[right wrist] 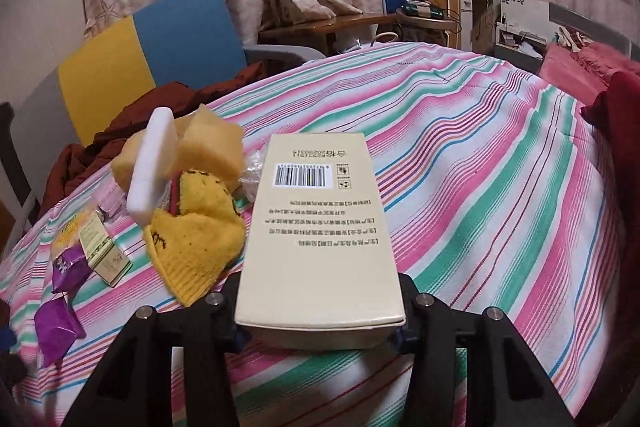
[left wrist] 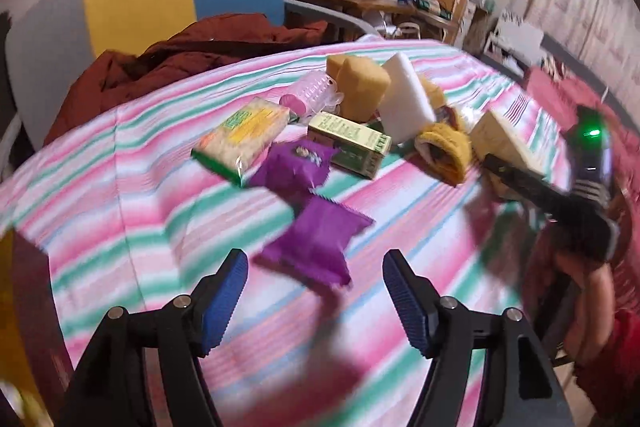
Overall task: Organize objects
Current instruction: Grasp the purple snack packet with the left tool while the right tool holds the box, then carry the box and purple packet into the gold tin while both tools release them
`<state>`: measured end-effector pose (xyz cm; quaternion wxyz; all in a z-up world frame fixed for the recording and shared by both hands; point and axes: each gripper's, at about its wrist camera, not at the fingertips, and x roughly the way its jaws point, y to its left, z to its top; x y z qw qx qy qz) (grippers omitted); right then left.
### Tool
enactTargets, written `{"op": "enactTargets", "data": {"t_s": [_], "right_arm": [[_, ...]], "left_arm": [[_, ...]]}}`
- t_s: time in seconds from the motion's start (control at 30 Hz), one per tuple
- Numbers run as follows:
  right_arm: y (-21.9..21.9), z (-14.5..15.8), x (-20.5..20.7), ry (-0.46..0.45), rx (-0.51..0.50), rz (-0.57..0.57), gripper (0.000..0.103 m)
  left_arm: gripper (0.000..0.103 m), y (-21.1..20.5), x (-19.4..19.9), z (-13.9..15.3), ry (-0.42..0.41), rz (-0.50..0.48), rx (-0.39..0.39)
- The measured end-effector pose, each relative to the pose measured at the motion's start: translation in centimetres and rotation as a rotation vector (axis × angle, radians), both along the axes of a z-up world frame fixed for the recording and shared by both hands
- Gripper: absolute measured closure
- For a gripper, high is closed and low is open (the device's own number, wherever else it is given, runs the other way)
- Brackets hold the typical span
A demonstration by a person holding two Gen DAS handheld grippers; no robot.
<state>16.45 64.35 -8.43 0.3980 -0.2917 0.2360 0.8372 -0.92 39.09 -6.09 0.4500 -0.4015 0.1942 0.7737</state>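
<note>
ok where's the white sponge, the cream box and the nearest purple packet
white sponge (left wrist: 406, 99), left wrist view, broad face
cream box (right wrist: 320, 227), right wrist view, printed face
nearest purple packet (left wrist: 316, 241), left wrist view, wrapper middle

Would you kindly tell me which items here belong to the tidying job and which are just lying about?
Job:
cream box, clamped by right gripper
purple packets
yellow sock
sponges
green box

Lying about:
red jacket
chair

Black left gripper (left wrist: 314, 301), ribbed blue pads (left wrist: 224, 303); red sleeve (left wrist: 616, 359).
</note>
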Motion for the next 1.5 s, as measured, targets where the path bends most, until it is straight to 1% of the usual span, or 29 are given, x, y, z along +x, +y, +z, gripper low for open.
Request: {"op": "enactTargets", "data": {"t_s": [0.1, 0.2, 0.27, 0.3, 0.37, 0.4, 0.43, 0.67, 0.7, 0.83, 0.87, 0.9, 0.93, 0.97, 1.07, 1.3, 1.5], "right_arm": [[0.4, -0.1, 0.1, 0.012, -0.005, -0.001, 0.053], [0.2, -0.2, 0.0, 0.006, 0.002, -0.003, 0.052], [0.3, -0.3, -0.1, 0.004, 0.001, -0.002, 0.052], [0.3, -0.3, 0.0, 0.006, 0.001, -0.002, 0.052], [0.4, -0.3, 0.0, 0.009, 0.000, -0.002, 0.052], [0.4, -0.3, 0.0, 0.009, -0.001, -0.002, 0.052], [0.4, -0.3, 0.0, 0.009, 0.000, -0.002, 0.052], [0.6, -0.3, -0.1, 0.005, 0.003, -0.002, 0.052], [0.6, -0.3, -0.2, 0.002, 0.006, -0.002, 0.052], [0.4, -0.1, -0.1, -0.003, 0.017, -0.008, 0.052], [0.4, -0.1, -0.1, -0.001, 0.019, -0.011, 0.052], [0.4, 0.0, 0.0, 0.003, 0.021, -0.014, 0.053], [0.3, 0.0, 0.1, 0.006, 0.024, -0.017, 0.053], [0.1, 0.2, 0.4, 0.011, 0.032, -0.021, 0.053], [-0.7, 0.7, 0.7, 0.028, 0.073, -0.030, 0.053], [-3.2, 2.3, 0.6, 0.052, 0.210, 0.013, 0.053], [-5.1, 3.1, 0.4, 0.053, 0.260, 0.082, 0.053]], "left_arm": [[0.032, 1.5, -0.8, -0.5, 0.033, -0.014, -0.042], [0.032, 2.9, -0.5, -1.5, 0.064, -0.066, -0.087], [0.032, 2.9, -0.5, -2.0, 0.029, -0.080, -0.068], [0.034, 2.8, -0.6, -2.2, 0.002, -0.066, -0.040], [0.043, 2.5, -0.7, -2.6, -0.028, -0.039, -0.015], [0.049, 2.5, -0.7, -2.8, -0.037, -0.032, -0.006], [0.050, 2.4, -0.7, -2.9, -0.037, -0.027, -0.001], [0.051, 1.7, -0.2, -3.5, -0.010, -0.029, 0.067], [0.051, 1.5, 0.0, -3.7, 0.006, -0.027, 0.069], [0.050, 1.9, 1.0, -4.0, 0.081, -0.020, 0.027], [0.050, 2.0, 1.1, -4.0, 0.088, -0.020, 0.031], [0.051, 1.7, 1.1, -4.0, 0.084, -0.017, 0.044], [0.057, 1.6, 1.0, -4.0, 0.081, -0.010, 0.051], [0.061, 1.4, 0.9, -4.0, 0.084, 0.005, 0.057], [0.064, 0.8, 0.7, -3.9, 0.074, 0.030, 0.082], [0.065, -1.2, 0.9, -2.9, 0.113, 0.113, 0.150], [0.065, -3.2, 1.9, -2.4, 0.123, 0.147, 0.196]]}}
